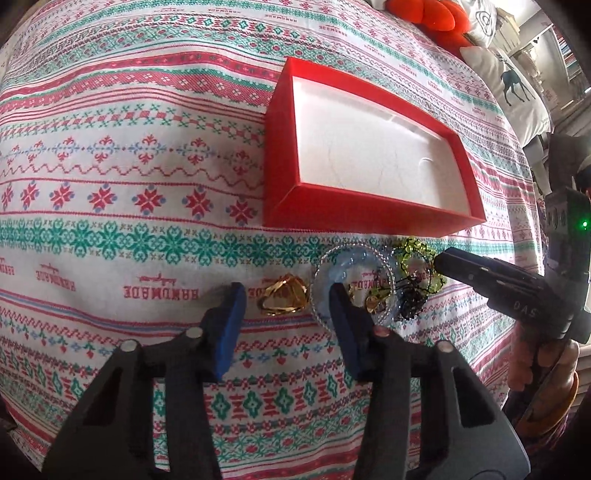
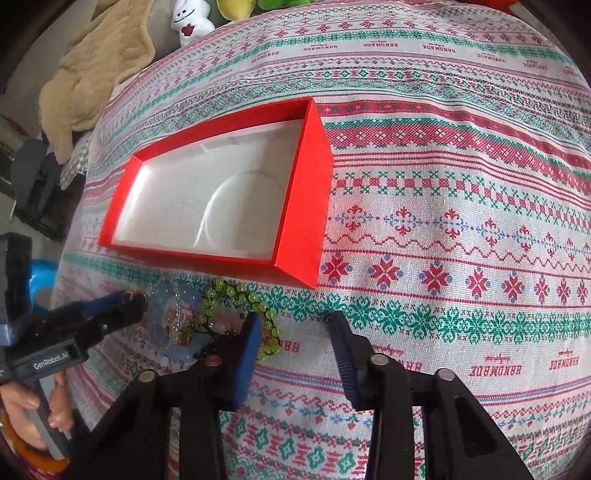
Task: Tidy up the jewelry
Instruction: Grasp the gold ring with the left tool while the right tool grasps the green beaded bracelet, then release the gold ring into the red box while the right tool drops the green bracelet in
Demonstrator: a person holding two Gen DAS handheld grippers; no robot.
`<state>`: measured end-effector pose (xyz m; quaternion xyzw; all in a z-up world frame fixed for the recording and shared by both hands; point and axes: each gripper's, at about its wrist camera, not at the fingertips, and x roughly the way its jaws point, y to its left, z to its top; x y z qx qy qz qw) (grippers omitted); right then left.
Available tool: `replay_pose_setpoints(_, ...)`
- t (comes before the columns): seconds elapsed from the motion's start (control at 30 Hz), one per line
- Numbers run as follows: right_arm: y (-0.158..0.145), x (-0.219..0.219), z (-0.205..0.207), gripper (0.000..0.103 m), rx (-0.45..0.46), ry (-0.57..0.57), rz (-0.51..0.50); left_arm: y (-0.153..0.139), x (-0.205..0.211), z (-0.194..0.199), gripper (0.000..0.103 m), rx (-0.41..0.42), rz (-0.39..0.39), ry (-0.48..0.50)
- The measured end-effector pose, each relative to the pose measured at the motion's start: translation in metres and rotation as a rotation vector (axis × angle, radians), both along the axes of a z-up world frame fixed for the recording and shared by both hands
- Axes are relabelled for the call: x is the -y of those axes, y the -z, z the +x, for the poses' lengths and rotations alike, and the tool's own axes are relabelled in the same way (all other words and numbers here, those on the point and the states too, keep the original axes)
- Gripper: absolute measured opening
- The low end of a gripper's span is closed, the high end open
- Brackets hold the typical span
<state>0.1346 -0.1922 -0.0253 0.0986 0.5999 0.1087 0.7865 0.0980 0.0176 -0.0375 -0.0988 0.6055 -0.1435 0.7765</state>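
Observation:
A red box (image 1: 282,147) (image 2: 306,184) with a white lining lies open on the patterned cloth, nothing in it. In front of it lies a small heap of jewelry: a gold piece (image 1: 282,299), a pale blue translucent bracelet (image 1: 334,262) (image 2: 166,295), a green bead bracelet (image 1: 410,247) (image 2: 221,291) and black beads (image 1: 410,299). My left gripper (image 1: 286,291) (image 2: 135,301) stands open around the gold piece, its pads clear of it. My right gripper (image 2: 295,321) (image 1: 441,262) is open at the green bracelet's right edge, its left finger (image 2: 247,350) over the beads.
The patterned cloth (image 1: 110,147) covers a bed-like surface. An orange plush (image 1: 436,14) and a deer-print pillow (image 1: 517,85) lie at the far edge. A beige blanket (image 2: 99,62) and a white plush toy (image 2: 192,22) sit beyond the box. A person's hands hold both grippers.

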Motion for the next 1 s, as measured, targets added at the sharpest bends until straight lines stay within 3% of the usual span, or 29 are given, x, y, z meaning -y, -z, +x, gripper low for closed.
replay_pose_setpoints(0.13,0.004,-0.013,0.006,0.023,0.01,-0.02,-0.015,0.003,0.002,0.002,0.032,0.005,0.021,-0.005)
replay_pose_setpoints(0.27,0.006,-0.026,0.007,0.011,0.03,-0.052,-0.063,0.004,0.004,0.004,0.031,0.009,0.022,-0.014)
replay_pose_setpoints(0.37,0.008,-0.041,0.006,0.007,0.055,-0.083,-0.127,0.002,0.003,0.002,0.031,0.017,0.027,-0.021)
replay_pose_setpoints(0.57,0.001,-0.049,0.008,0.006,0.07,-0.087,-0.089,-0.009,-0.003,-0.01,0.031,0.046,0.015,-0.032)
replay_pose_setpoints(1.0,-0.056,-0.039,-0.009,0.006,0.229,-0.072,0.014,-0.058,-0.015,-0.034,0.031,0.153,-0.058,-0.043)
